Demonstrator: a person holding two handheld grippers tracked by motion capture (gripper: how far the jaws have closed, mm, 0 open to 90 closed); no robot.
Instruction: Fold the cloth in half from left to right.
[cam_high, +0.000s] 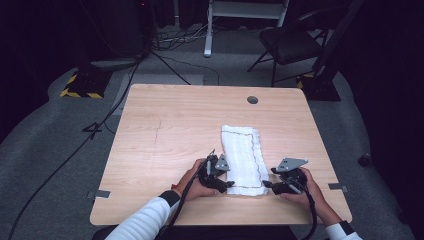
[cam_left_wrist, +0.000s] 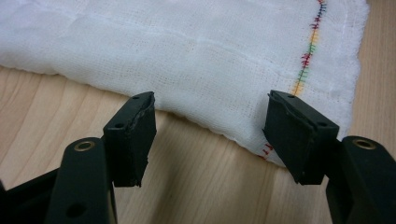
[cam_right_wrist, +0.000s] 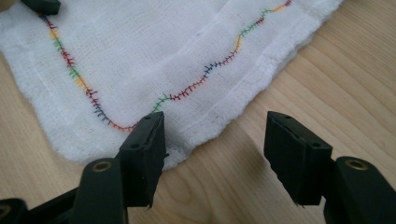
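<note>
1. Nearest me, my left tool (cam_high: 226, 184) sits at the near left corner of the folded white cloth (cam_high: 244, 157). Its jaws are spread, with nothing pinched: in the left gripper view one pad hangs over bare wood and the other over the cloth's edge (cam_left_wrist: 224, 70), beside the coloured stitching (cam_left_wrist: 306, 60).
2. My right tool (cam_high: 268, 185) is at the near right corner of the cloth. Its jaws are also spread and grip nothing. In the right gripper view, one pad is just over the rounded corner of the cloth (cam_right_wrist: 154, 60) and the other over the table (cam_right_wrist: 336, 70).
3. My left hand (cam_high: 195, 184) and right hand (cam_high: 312, 187) hold the tools low, close to the table's near edge, with a white sleeve (cam_high: 145, 220) on my left forearm.
4. The cloth lies flat on the wooden table (cam_high: 165, 130), right of centre, its long side running away from me; the multicoloured stitch line (cam_right_wrist: 205, 74) follows its border.
5. Farther off, a round grommet hole (cam_high: 252, 99) sits near the table's far edge.
6. Beyond the table, a black chair (cam_high: 290, 42) and cables (cam_high: 100, 125) rest on the grey floor.
</note>
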